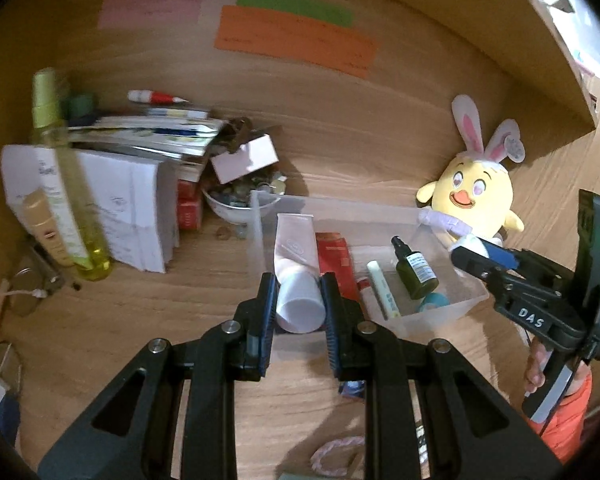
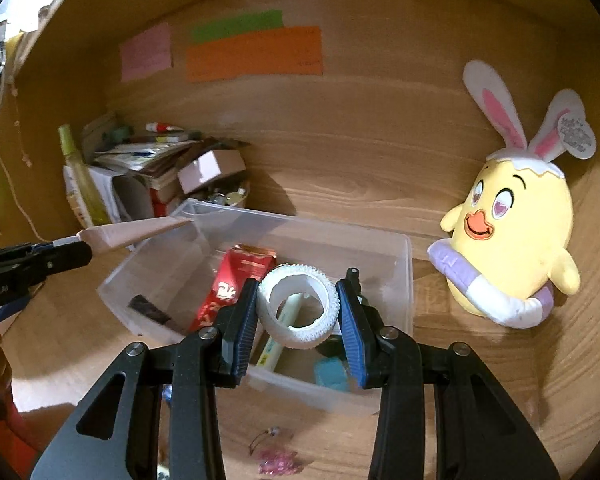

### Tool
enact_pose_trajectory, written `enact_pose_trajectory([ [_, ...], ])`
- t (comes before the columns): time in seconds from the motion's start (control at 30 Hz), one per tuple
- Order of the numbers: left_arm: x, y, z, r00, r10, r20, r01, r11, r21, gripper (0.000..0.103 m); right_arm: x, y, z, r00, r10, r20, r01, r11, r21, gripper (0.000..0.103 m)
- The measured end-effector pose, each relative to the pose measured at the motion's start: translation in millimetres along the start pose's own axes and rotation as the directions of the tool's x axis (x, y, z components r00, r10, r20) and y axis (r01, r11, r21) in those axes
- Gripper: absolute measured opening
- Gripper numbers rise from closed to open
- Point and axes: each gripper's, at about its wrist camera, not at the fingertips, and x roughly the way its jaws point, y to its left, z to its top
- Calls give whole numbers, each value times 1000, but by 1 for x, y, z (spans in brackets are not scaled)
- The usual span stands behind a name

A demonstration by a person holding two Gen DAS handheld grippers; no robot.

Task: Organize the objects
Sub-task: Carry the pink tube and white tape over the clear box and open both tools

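Left gripper (image 1: 299,300) is clamped on the white cap end of a pale pink tube (image 1: 296,268), its pads pressing either side, and holds the tube over the near left part of a clear bin (image 1: 452,304). Right gripper (image 2: 298,306) grips a white textured ring (image 2: 298,306) between its blue pads, above the bin's near side.

Inside the bin lie a red tube (image 1: 334,256), a dark green spray bottle (image 1: 414,270), a pale stick (image 1: 382,288) and a teal item (image 1: 434,301). Just beyond the bin's right end sits a yellow chick plush (image 1: 474,196) with bunny ears. To the left stand a paper stack (image 1: 132,204), a bowl of small items (image 1: 236,200) and a yellow-green bottle (image 1: 66,184). All rest on a wooden desk (image 1: 140,312).
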Motion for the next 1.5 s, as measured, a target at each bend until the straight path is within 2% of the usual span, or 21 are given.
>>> enact_pose_trajectory([
  [0.3,38,-12,10,998,-50,-46,50,999,-9,22,33,-10,3,999,-2,-49,3,1000,22,35],
  [0.6,71,-18,5,991,-80,-105,79,997,-12,22,60,-11,-4,994,2,-107,1,1000,28,35],
  [1.1,81,-30,-3,992,-7,-125,15,998,67,22,76,-11,-11,988,-24,-150,28,999,23,36],
  [1.23,78,-31,-4,991,-11,-131,20,998,67,27,77,-10,-10,987,-32,-155,36,999,25,36],
  [1.3,76,-31,-4,991,-14,-132,23,997,67,29,75,-9,-10,987,-36,-158,39,999,20,37],
  [1.33,75,-32,-4,991,-15,-130,24,997,70,29,75,-8,-9,987,-34,-159,38,999,18,41],
  [1.43,69,-34,-5,993,-11,-118,20,997,79,37,69,-5,-9,989,-41,-145,43,999,9,53],
  [1.5,63,-36,-5,995,-5,-104,14,996,88,44,63,-1,-8,990,-48,-131,48,999,-3,55],
])
